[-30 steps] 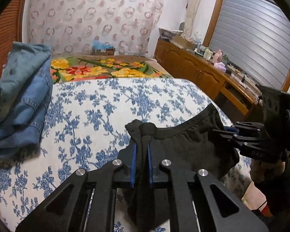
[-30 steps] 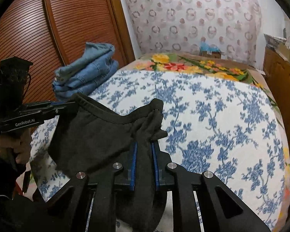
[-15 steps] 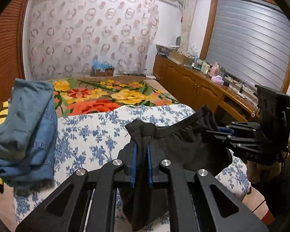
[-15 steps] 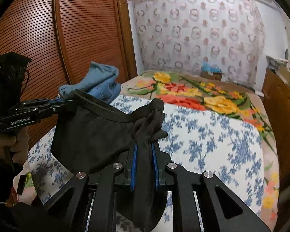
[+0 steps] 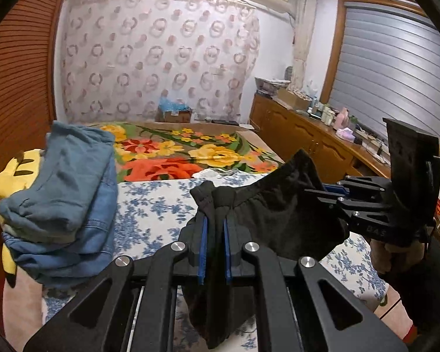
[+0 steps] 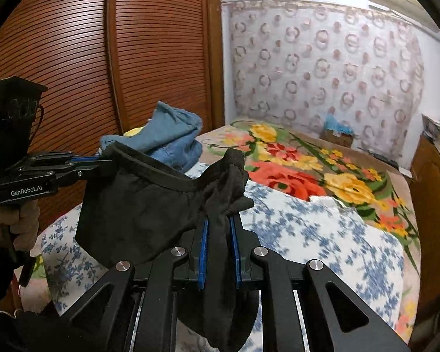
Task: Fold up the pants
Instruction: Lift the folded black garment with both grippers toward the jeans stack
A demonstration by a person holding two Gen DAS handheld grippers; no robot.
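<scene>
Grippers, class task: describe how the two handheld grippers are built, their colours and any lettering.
Both, the left gripper and the right gripper, have matte black linkage arms with silver rivets and blue-lined fingers. White GenRobot.AI lettering marks the left one's side.

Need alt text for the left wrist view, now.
The left hand-held gripper is shut on one end of a black pants waistband, the right hand-held gripper on the other, above a blue-floral bedspread. Folded jeans lie at left.

The bed (image 5: 149,205) wears a blue-flowered white sheet; a bright floral blanket (image 5: 176,152) covers its far half, and folded denim clothes (image 5: 64,193) sit stacked along its left edge.
</scene>
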